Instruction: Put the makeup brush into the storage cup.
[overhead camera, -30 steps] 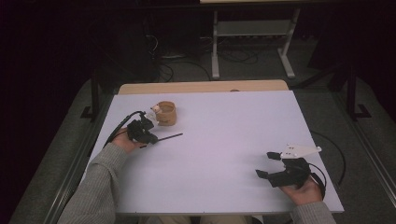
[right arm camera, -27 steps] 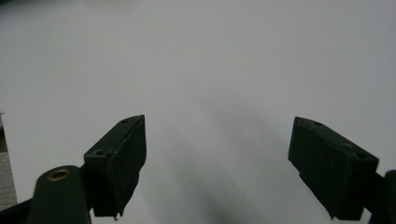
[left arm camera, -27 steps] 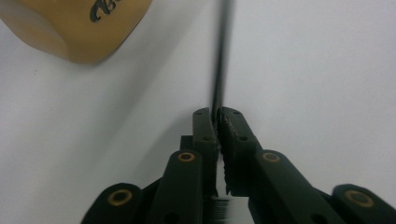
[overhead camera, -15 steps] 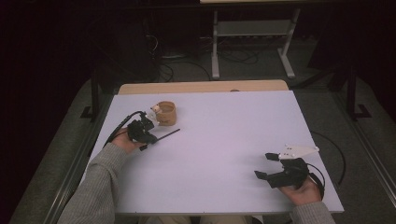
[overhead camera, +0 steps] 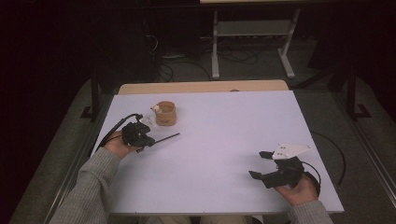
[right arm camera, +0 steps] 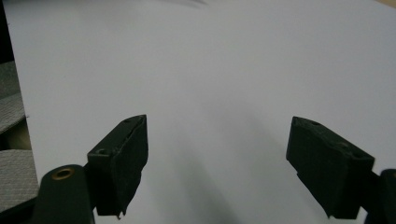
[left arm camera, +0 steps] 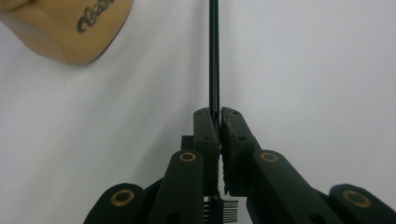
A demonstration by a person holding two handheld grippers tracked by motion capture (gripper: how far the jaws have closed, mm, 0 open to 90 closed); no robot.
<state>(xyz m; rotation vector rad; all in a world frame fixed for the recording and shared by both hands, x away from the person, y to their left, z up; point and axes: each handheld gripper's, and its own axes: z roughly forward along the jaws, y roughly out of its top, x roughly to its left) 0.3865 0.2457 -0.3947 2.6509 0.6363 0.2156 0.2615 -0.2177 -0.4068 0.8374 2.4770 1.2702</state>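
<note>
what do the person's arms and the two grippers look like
Both forearms wear grey knit sleeves. The left gripper and the right gripper are black, with blocky jaws on linked bars that have brass-coloured pivot rings. A black cable trails from each. The right gripper carries a pale grey three-cornered plate on top.

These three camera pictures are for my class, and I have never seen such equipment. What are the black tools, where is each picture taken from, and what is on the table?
A person sits at a white table with hand-held black tongs in each hand. The high view looks down from above; the two other views come from cameras riding on the tongs. The left tongs are shut on a thin black rod, which points out over the table. The right tongs are open and hold nothing. A small tan cup with dark lettering stands near the left hand.
</note>
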